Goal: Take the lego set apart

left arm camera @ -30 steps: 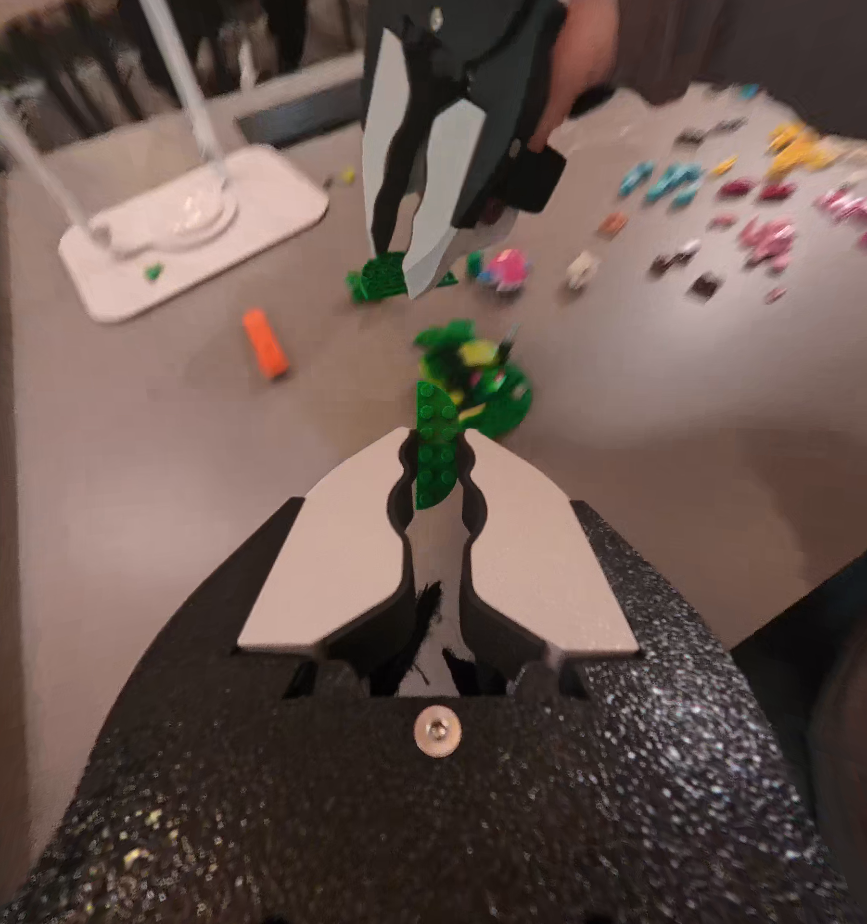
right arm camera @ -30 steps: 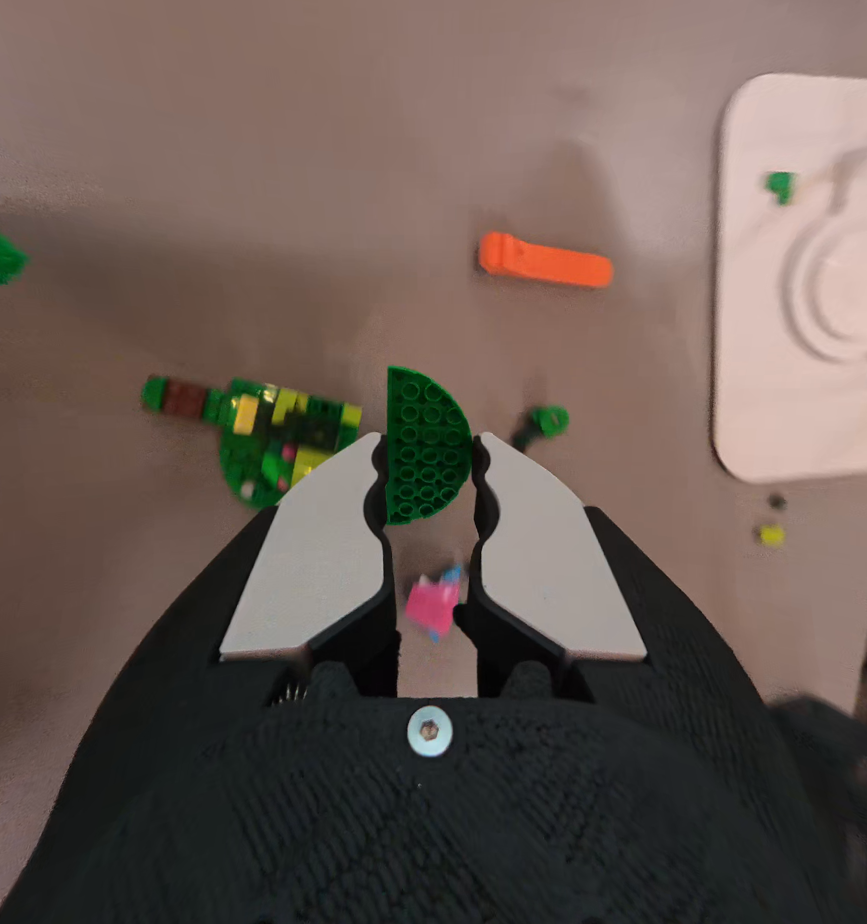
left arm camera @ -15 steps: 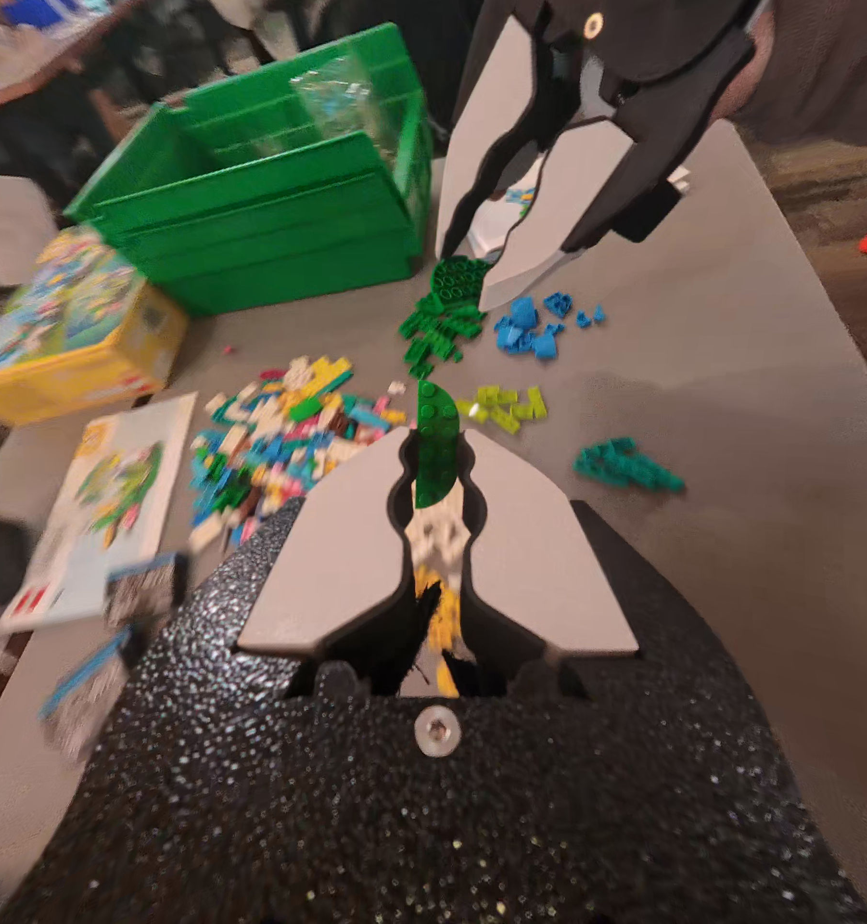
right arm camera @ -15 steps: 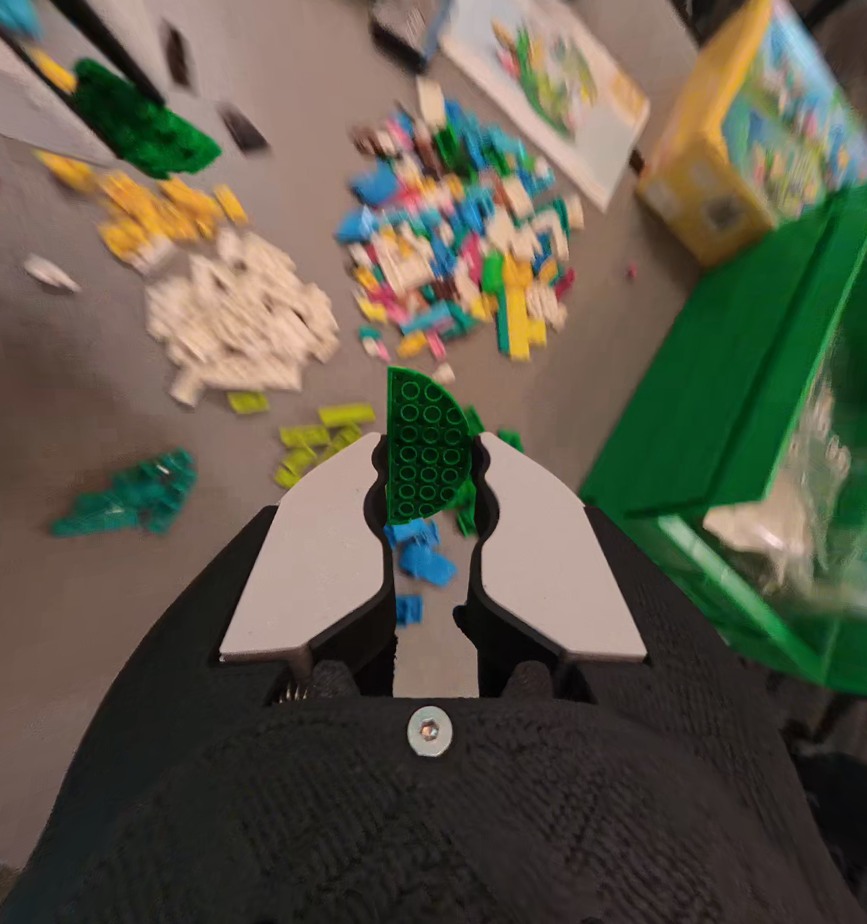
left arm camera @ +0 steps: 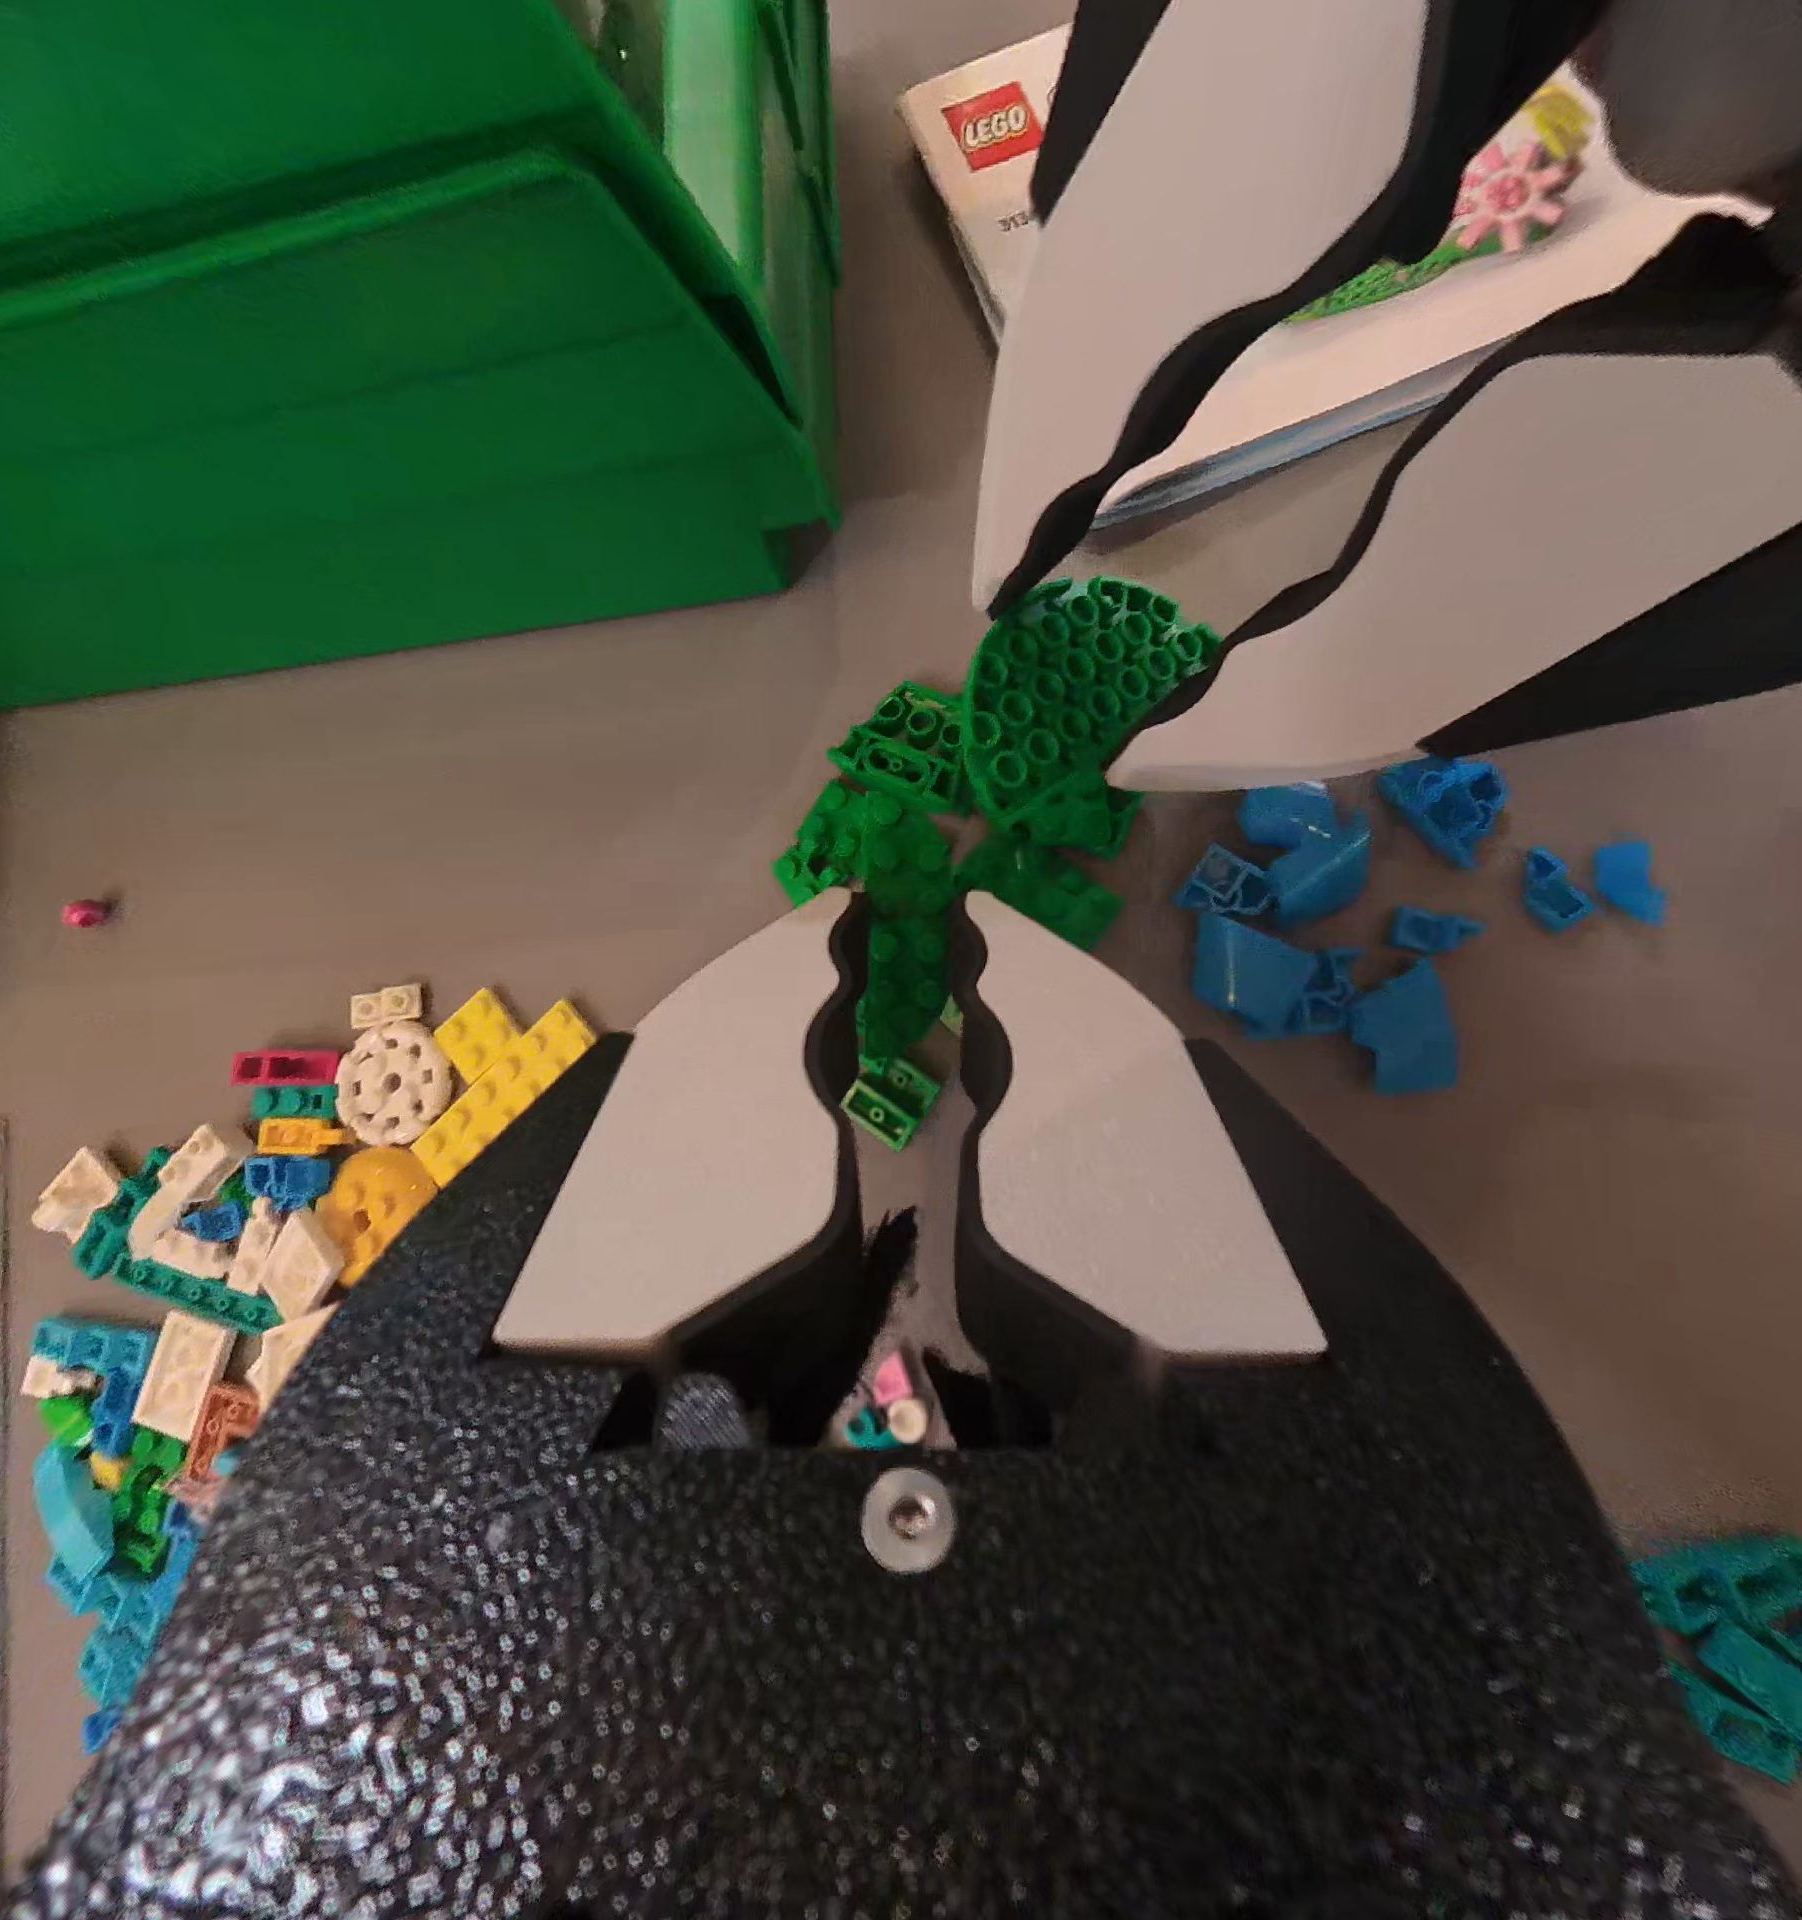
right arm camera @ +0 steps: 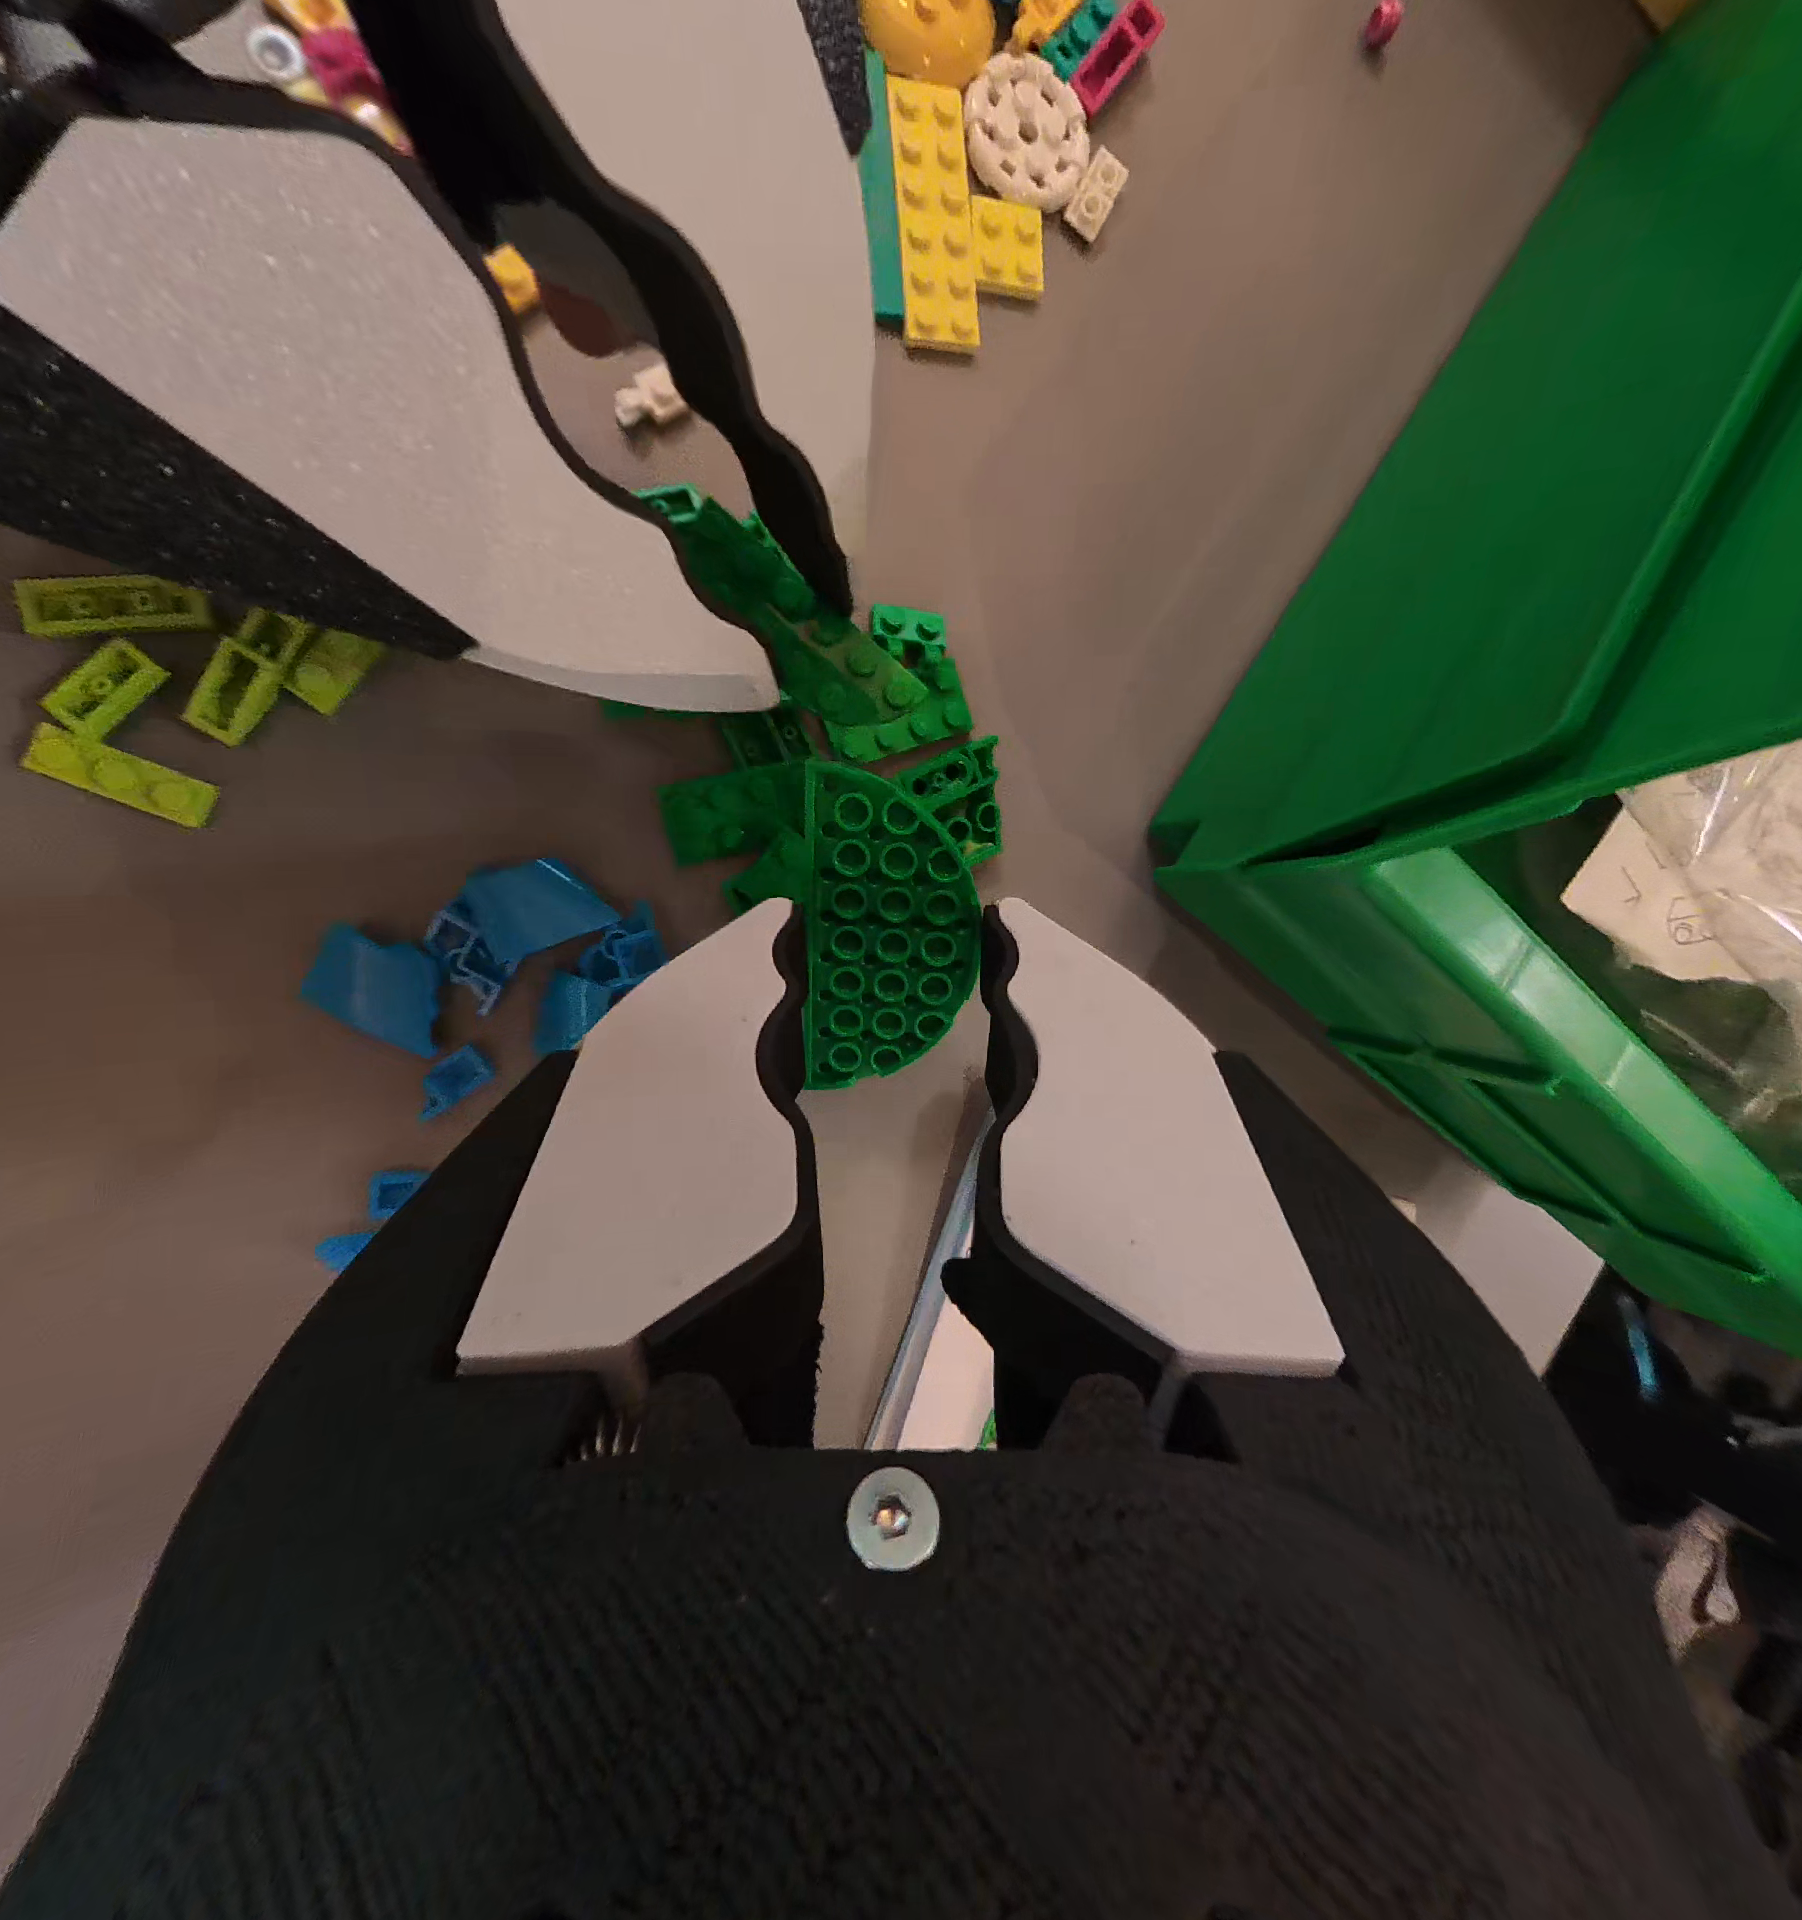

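My left gripper (left arm camera: 907,920) is shut on a green half-round plate (left arm camera: 902,977), held edge-on just above a pile of green bricks (left arm camera: 876,800). My right gripper (right arm camera: 886,914) is shut on a second green half-round plate (right arm camera: 886,935), underside towards the camera, over the same green pile (right arm camera: 741,821). The two grippers face each other with their tips close over the pile. The right gripper (left arm camera: 1058,686) shows at the upper right of the left wrist view, the left gripper (right arm camera: 803,639) at the upper left of the right wrist view.
A green bin (left arm camera: 357,364) stands close beside the pile, also seen in the right wrist view (right arm camera: 1499,520). Blue pieces (left arm camera: 1323,935), lime plates (right arm camera: 118,707), teal pieces (left arm camera: 1759,1642), a mixed pile (left arm camera: 253,1195) and an instruction booklet (left arm camera: 980,156) lie around on the grey table. One gripper's finger ends stand about 5 centimeters off the other's.
Both grippers carried their green plates away from the partly built model to the sorted piles, then came down close over the green pile. Both stayed shut on their plates.
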The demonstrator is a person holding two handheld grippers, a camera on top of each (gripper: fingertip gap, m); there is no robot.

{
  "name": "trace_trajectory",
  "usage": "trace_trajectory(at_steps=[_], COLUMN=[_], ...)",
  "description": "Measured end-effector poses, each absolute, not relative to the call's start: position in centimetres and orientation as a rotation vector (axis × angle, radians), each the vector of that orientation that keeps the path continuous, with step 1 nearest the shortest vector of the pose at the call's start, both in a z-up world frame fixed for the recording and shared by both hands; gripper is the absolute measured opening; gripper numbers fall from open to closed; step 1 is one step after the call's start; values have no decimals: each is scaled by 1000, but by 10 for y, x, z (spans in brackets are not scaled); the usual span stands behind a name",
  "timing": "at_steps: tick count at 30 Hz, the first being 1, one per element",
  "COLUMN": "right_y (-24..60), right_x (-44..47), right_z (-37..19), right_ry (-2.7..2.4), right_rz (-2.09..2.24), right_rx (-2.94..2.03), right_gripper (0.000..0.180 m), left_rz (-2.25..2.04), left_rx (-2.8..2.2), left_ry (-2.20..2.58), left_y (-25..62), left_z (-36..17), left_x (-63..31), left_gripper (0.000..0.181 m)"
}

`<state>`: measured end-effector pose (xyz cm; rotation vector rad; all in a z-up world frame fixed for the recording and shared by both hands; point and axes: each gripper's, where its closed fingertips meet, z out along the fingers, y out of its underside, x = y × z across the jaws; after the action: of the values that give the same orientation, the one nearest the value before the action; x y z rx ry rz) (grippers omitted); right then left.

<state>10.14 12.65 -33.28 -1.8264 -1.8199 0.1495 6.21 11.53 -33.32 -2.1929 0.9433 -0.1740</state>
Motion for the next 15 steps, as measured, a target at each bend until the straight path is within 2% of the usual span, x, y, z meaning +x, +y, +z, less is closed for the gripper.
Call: trace_trajectory(at_steps=[6, 8, 10, 15], right_y=[133, 134, 134, 137], right_x=[97, 98, 99, 101], right_z=[-334, -333, -331, -318], right_ry=[-1749, -1715, -1682, -1582], right_rz=[215, 217, 233, 222], right_rx=[-1768, -1757, -1744, -1719], right_gripper=[31, 33, 40, 43], left_rz=[-132, -212, -255, -239], left_rx=[-2186, -2178, -2177, -2153], left_ry=[895, 868, 841, 815], left_y=[128, 127, 127, 123], left_z=[-336, -334, -333, -331], left_x=[61, 68, 70, 68], left_gripper=[15, 31, 36, 34])
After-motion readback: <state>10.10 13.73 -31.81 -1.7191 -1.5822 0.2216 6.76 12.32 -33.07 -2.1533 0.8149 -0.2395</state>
